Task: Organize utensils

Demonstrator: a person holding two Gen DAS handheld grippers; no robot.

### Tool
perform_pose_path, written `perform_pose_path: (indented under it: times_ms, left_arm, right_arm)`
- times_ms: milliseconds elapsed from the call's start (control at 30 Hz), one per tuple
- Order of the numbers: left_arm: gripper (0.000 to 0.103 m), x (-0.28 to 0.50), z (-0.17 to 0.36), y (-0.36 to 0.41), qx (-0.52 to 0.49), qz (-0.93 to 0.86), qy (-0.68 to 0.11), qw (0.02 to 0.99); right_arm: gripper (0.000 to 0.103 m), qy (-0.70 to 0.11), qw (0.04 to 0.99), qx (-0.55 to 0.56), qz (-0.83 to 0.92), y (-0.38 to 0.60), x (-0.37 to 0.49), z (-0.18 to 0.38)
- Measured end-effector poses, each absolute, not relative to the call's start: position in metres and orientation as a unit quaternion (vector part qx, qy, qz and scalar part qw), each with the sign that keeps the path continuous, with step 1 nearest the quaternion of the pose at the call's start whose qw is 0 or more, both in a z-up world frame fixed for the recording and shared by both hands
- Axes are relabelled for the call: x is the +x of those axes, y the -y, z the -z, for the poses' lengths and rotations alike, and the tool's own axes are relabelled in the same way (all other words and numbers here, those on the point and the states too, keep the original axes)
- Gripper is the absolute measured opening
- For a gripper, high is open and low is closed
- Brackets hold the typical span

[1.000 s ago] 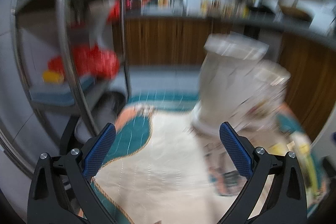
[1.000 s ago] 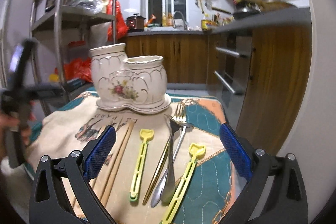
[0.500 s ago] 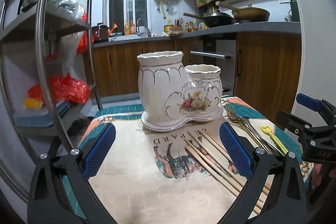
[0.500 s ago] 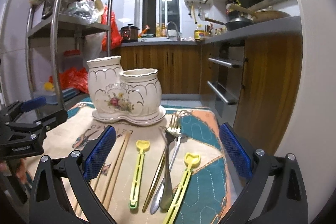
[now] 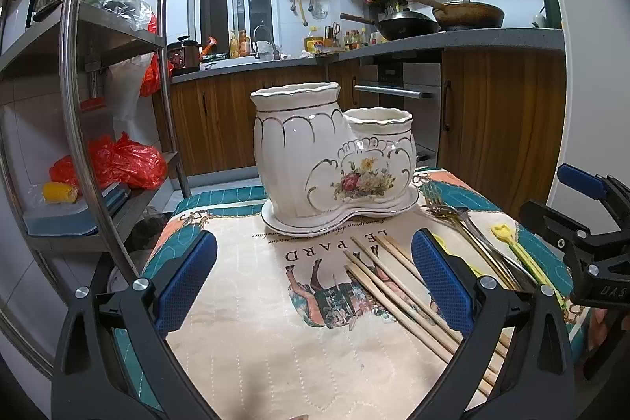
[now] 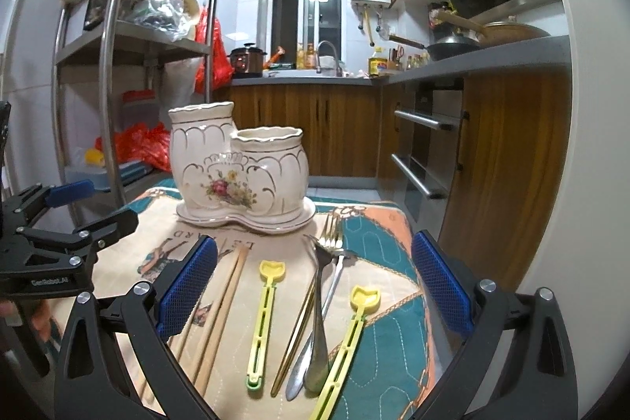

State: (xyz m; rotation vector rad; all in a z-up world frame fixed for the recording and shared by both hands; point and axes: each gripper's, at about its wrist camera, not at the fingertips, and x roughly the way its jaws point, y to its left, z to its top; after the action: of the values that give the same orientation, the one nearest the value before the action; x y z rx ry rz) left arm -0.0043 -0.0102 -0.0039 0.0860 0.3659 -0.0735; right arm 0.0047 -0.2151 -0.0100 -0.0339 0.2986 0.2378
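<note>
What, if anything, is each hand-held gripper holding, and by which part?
Nothing. The left hand-held gripper and right hand-held gripper are both open and empty; the chopsticks, forks and holder lie untouched.

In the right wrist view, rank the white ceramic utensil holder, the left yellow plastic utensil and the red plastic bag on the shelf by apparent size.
1. White ceramic utensil holder, clearly largest.
2. Left yellow plastic utensil, long but thin.
3. Red plastic bag on the shelf, partly hidden and farther away, so its place after the utensil is unsure.
</note>
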Motion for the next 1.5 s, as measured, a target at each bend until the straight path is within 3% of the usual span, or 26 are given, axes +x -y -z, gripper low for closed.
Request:
perform_pose_path:
  times_ms: [1500]
  left_arm:
    - [0.098,-0.0043,0.0026,0.0061,0.04,0.035,-0.182,0.982]
  right_arm:
    - [0.098,-0.152,0.981,-0.021,-0.118,0.2135,0.0058,0.0135]
